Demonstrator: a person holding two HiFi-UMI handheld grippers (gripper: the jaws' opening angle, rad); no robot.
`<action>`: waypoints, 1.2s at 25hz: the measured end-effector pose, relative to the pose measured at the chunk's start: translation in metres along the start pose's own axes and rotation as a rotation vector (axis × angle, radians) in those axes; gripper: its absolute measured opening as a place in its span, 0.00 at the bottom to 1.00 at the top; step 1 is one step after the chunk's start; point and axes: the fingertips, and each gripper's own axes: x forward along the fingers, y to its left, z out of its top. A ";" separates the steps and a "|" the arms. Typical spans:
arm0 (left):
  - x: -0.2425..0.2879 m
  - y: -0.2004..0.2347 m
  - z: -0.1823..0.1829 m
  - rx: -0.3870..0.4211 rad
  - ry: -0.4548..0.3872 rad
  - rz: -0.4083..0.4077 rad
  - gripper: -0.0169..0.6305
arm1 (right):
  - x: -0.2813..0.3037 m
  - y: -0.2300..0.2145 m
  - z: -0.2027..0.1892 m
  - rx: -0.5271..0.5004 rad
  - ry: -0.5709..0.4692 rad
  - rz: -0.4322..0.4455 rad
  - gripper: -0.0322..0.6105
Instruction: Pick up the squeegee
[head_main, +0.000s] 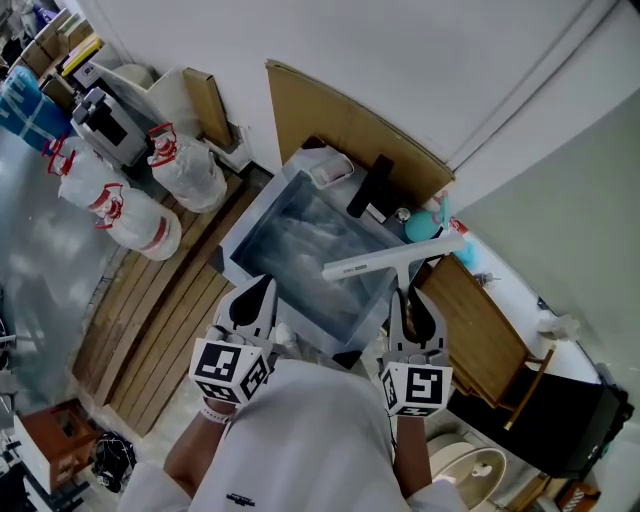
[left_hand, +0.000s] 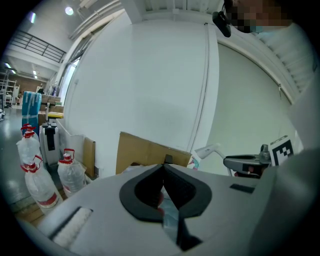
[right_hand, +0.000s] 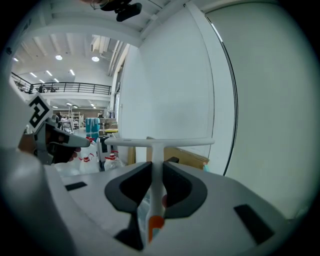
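Head view only, for the layout: right gripper (head_main: 406, 297) at lower centre-right, clamped on the squeegee (head_main: 392, 262). Left gripper (head_main: 262, 287) at lower centre-left, well apart from the tool. Beyond both, at frame centre, a grey-framed pane (head_main: 300, 245) with a cloudy surface, set on wooden slats (head_main: 165, 300). Above it, a cardboard sheet (head_main: 345, 125) leaning on the white wall (head_main: 400, 60). At upper left, clear jugs (head_main: 185, 165) with red caps.

Right gripper view only, for the hold itself: slim white handle pinched between the two dark jaws and rising straight out of them. Small orange patch (right_hand: 154, 223) at the handle's lower end, behind the jaws. Long crossbar level across frame centre, above the jaw tips.

Left gripper view only, for the other tool: jaws brought together at their tips, nothing between them. At right of frame, one end of the squeegee's crossbar just above the right gripper.

Squeegee look: all white, T-shaped, thin stem, long straight head, held up over the pane's right edge.

Writing: black-and-white square markers on the marker cubes (head_main: 232, 372), no words. Jug labels too small to read.
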 end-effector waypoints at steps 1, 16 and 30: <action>0.000 0.001 0.000 0.000 0.000 0.001 0.04 | 0.000 0.000 0.000 -0.001 0.001 0.000 0.15; 0.001 0.000 0.000 -0.005 0.004 -0.003 0.04 | 0.005 -0.002 0.002 -0.001 0.001 -0.001 0.15; -0.003 -0.002 -0.004 -0.005 0.012 -0.003 0.04 | 0.003 0.002 -0.001 0.005 0.006 0.008 0.15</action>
